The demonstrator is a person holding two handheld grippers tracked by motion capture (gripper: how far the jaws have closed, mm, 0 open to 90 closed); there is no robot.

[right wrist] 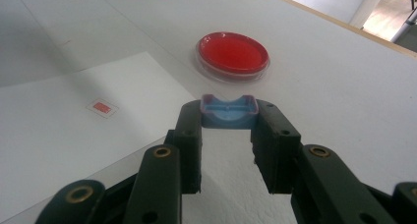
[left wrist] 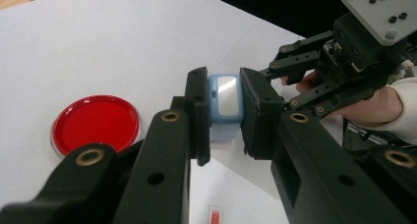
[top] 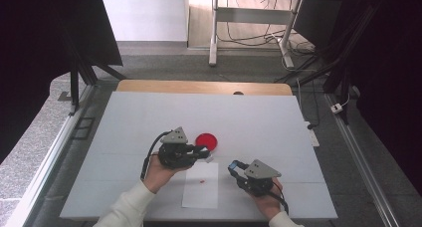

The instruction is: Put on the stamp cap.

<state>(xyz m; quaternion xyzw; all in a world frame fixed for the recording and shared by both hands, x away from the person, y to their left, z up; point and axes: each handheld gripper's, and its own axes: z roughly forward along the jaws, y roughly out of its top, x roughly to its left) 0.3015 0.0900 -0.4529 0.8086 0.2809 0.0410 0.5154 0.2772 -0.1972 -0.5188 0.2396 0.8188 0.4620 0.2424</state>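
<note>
left of centre in the high view, the left gripper pinches a light blue block, long axis upright between the jaws, beside the red dish, while lower right the right gripper clamps a blue cap, hollow side up.

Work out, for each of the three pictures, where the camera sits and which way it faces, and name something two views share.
High view: above the person's side, looking forward and down on the white table; both forearms, left gripper and right gripper show.
Left gripper view: rides the left gripper, looking along its jaws, shut on a blue piece; the right gripper shows beyond.
Right gripper view: rides the right gripper, jaws shut on a blue cap.
Shared: the red dish and white sheet.
</note>
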